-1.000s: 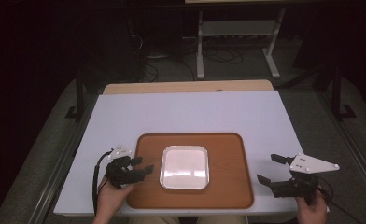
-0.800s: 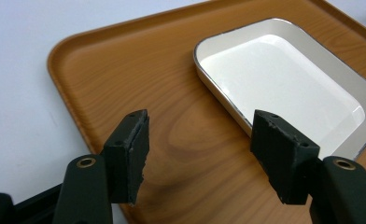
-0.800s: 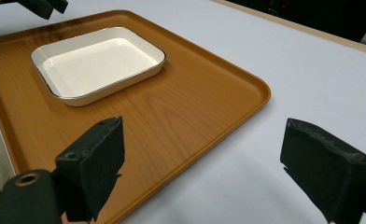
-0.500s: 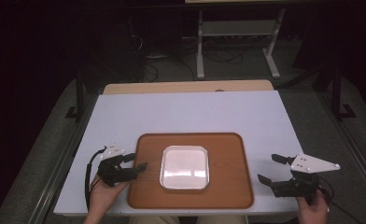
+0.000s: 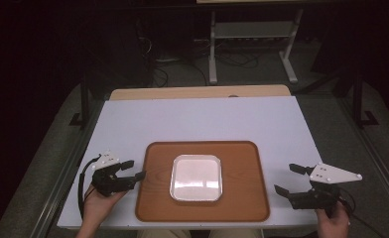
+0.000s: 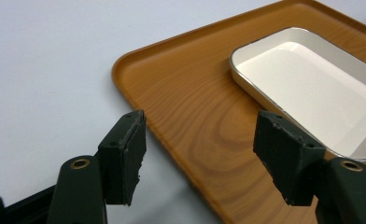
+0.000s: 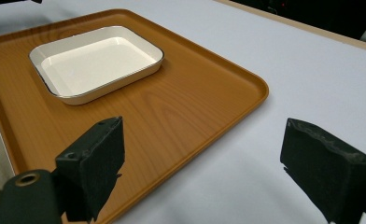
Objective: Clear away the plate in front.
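Table (image 5: 202, 121) edges: both hand-held grippers hover agape.

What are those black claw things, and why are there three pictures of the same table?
Those claws are grabbing tools, called grippers. A person holds one in each hand: the left gripper and the right gripper. One picture comes from a camera high above the table. The other two come from small cameras riding on each gripper, so you see its two black jaws up close. On the white table lies a brown wooden tray, and on it sits an empty white dish. Both grippers are open and hold nothing.
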`<state>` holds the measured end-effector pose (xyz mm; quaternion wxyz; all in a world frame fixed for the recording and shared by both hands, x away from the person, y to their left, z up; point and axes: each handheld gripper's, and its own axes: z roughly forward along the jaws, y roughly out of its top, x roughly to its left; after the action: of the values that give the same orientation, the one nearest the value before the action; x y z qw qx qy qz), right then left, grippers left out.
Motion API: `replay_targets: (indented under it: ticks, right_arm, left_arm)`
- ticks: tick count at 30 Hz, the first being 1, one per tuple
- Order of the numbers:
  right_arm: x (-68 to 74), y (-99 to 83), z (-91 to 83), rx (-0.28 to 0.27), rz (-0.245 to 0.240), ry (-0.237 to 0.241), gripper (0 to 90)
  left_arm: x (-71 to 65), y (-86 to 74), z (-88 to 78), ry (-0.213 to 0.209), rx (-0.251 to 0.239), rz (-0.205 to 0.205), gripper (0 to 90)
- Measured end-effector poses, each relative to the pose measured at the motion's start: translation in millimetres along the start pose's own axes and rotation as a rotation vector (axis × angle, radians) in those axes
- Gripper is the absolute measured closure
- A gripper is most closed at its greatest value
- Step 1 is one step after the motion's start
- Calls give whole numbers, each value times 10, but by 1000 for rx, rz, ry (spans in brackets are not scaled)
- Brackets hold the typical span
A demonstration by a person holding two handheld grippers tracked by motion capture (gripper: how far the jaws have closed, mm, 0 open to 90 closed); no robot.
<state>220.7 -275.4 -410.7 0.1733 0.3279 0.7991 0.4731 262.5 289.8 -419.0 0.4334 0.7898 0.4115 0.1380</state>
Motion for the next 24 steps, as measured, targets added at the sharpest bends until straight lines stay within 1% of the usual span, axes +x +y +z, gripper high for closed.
replay_targets:
  ticks: [5,7,10,13,16,24]
  right_arm:
    - [-2,-1,4,4,1,-1,127]
    - [-1,-2,6,7,4,-1,128]
    - [-3,-3,12,11,3,-2,127]
    - [-2,-3,15,13,2,-3,127]
    - [-2,-3,17,15,1,-3,128]
    - [-3,-3,18,16,3,-4,127]
  left_arm:
    - [64,-30,-25,5,-17,-6,338]
    - [81,-45,-31,4,-34,2,339]
    - [112,-63,-29,-1,-42,-2,339]
    - [141,-81,-25,-7,-46,5,339]
    - [169,-95,-21,-25,-59,-7,339]
    - [207,-110,-38,-26,-76,-6,340]
